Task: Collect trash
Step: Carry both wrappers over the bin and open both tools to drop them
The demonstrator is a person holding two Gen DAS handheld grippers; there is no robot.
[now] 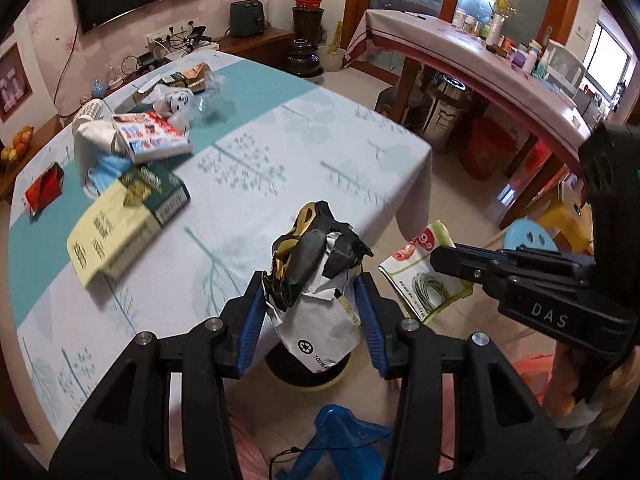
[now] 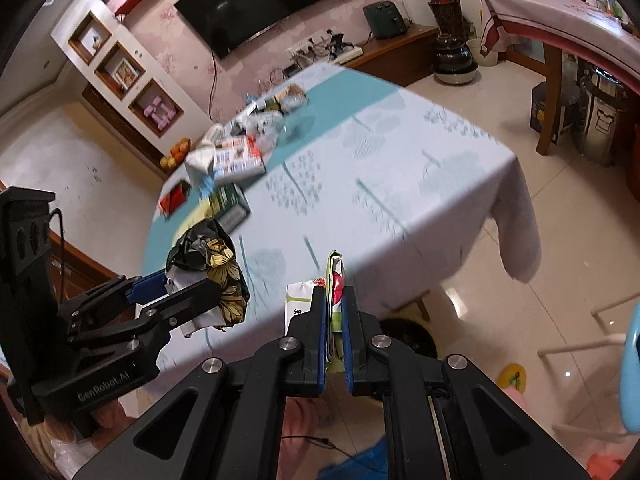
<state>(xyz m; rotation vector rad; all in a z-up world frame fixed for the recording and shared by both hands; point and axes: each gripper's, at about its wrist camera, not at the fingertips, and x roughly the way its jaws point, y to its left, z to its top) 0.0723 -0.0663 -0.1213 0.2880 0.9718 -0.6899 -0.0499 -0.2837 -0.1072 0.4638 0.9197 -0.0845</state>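
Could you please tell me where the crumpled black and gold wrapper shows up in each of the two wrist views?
Left wrist view: the crumpled wrapper sits at lower centre, clamped in the left gripper.
Right wrist view: it is at lower left, in that same gripper.
Shared landmark: the green book on the table.

The tablecloth (image 1: 280,152) is pale blue-white, printed with grey-teal trees, with a plain teal band (image 1: 224,92) at 11 o'clock. The crumpled bag (image 1: 316,276) in the left gripper (image 1: 310,312) is black and white with gold flowers; the gripper is black with blue pads (image 1: 250,332). At 3 o'clock the packet (image 1: 420,268) in the right gripper (image 2: 333,320) is white and light green with red. At 9 o'clock a book (image 1: 124,216) is dark green and pale yellow; above it a box (image 1: 154,136) is red, white and blue. The floor (image 2: 540,248) is cream
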